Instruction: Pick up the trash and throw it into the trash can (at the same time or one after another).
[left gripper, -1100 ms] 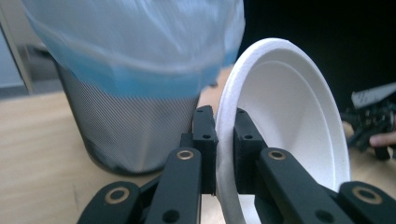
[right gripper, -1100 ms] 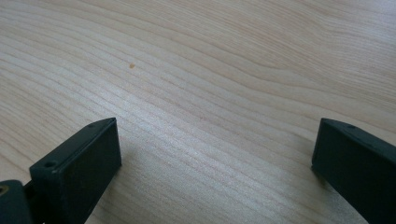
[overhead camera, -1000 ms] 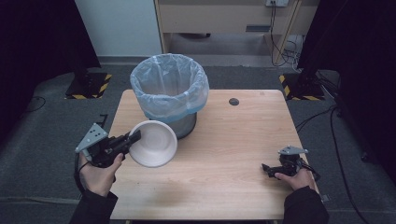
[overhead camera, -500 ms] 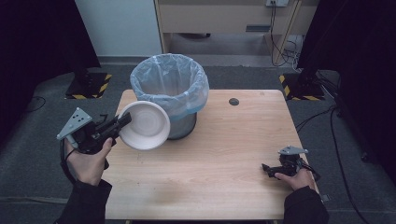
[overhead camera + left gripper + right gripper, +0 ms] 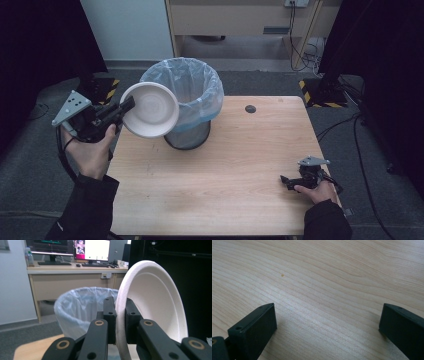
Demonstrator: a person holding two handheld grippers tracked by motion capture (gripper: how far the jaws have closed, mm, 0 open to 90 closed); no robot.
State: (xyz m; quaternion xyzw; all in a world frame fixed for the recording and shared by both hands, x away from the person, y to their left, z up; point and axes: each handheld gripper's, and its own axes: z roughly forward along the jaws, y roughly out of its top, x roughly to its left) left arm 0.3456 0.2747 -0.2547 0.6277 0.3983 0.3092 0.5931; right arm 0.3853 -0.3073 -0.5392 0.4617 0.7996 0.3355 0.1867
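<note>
Here, from the high view, your left gripper (image 5: 121, 107) pinches the rim of the plate (image 5: 150, 110), which is tilted on edge and held in the air just left of the bin (image 5: 187, 97), overlapping the bin's rim. The bin stands on the table (image 5: 220, 185) near its far left corner, lined with a pale blue bag (image 5: 205, 82); what lies inside the bin you cannot tell. Your right gripper (image 5: 286, 181) rests low on the table, well apart from the bin, toward the near right corner.

In the left gripper view, the jaws are narrow, clamped on the plate's (image 5: 152, 302) thick white edge, with the bin (image 5: 82, 307) just behind, its bag open at the top.

In the right gripper view, the jaws stand wide with bare table (image 5: 324, 290) between them.
</note>
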